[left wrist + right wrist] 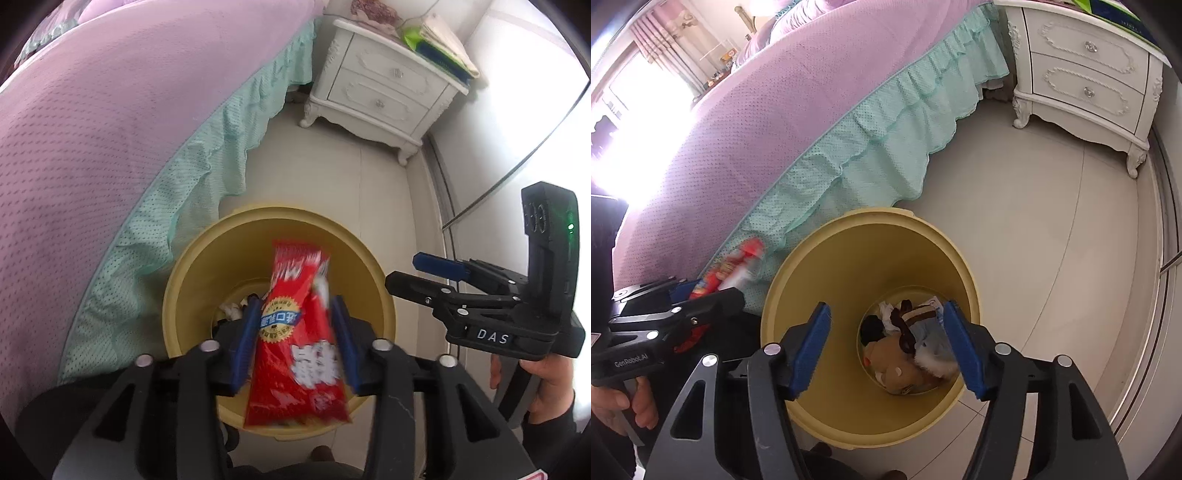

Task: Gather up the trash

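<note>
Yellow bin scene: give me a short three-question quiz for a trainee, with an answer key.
1. Where is the red snack packet?
A. lying on the bed
B. between the left gripper's fingers, above the yellow bin
C. on top of the nightstand
2. True or false: the right gripper is clamped on a piece of trash.
3. What colour is the frilled bed skirt beside the bin?
Key: 1 B; 2 false, it is open and empty over the bin; 3 mint green.
</note>
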A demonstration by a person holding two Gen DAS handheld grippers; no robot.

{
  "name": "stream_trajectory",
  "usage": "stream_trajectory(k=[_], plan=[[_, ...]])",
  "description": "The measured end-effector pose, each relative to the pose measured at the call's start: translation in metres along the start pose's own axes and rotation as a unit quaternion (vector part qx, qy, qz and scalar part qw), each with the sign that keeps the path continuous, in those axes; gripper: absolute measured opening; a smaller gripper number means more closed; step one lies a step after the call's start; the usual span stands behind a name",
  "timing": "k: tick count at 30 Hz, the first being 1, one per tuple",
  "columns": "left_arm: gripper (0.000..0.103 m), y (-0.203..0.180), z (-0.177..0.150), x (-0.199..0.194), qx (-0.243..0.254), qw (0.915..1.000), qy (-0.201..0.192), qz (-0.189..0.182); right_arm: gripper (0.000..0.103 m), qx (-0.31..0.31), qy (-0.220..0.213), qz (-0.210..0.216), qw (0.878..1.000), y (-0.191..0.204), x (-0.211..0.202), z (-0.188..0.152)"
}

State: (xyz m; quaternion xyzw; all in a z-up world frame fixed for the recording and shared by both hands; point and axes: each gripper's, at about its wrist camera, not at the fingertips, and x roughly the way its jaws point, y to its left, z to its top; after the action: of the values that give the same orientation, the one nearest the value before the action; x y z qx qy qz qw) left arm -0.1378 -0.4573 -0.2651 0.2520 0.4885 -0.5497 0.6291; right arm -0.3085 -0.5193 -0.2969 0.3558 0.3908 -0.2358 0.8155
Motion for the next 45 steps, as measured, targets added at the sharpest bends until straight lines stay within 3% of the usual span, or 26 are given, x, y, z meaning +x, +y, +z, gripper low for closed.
stream_trajectory(k=[1,3,21,25,31,37,42,45], plan=[[0.059,-0.002,0.000,0.002,0.004,1.0000,0.002,0.003,0.062,-0.002,0.002,-0.001,1.000,0.000,0.001,0.000],[0.062,-0.006,0.000,0.004,0.013,0.9999,0.002,0.009,0.062,-0.001,0.003,-0.005,1.000,-0.001,0.001,-0.001],[0.062,0.004,-0.001,0.002,-0.013,0.9997,0.004,-0.020,0.062,-0.016,0.017,0.004,1.000,0.014,0.004,-0.006],[0.062,0.004,-0.002,-0.009,-0.011,0.9996,-0.015,-0.020,0.062,-0.024,0.008,0.005,1.000,0.020,-0.005,-0.003],[0.062,0.008,-0.007,-0.056,-0.009,0.9963,-0.084,0.015,0.062,-0.059,-0.023,0.014,0.998,0.049,-0.026,0.007],[0.071,0.028,-0.021,-0.131,-0.033,0.9824,-0.171,0.067,0.064,-0.122,-0.071,0.044,0.989,0.107,-0.054,0.025],[0.088,0.051,-0.044,-0.198,-0.071,0.9594,-0.245,0.121,0.073,-0.191,-0.112,0.089,0.971,0.177,-0.076,0.035],[0.090,0.071,-0.065,-0.236,-0.108,0.9420,-0.279,0.153,0.077,-0.233,-0.126,0.121,0.957,0.227,-0.081,0.038]])
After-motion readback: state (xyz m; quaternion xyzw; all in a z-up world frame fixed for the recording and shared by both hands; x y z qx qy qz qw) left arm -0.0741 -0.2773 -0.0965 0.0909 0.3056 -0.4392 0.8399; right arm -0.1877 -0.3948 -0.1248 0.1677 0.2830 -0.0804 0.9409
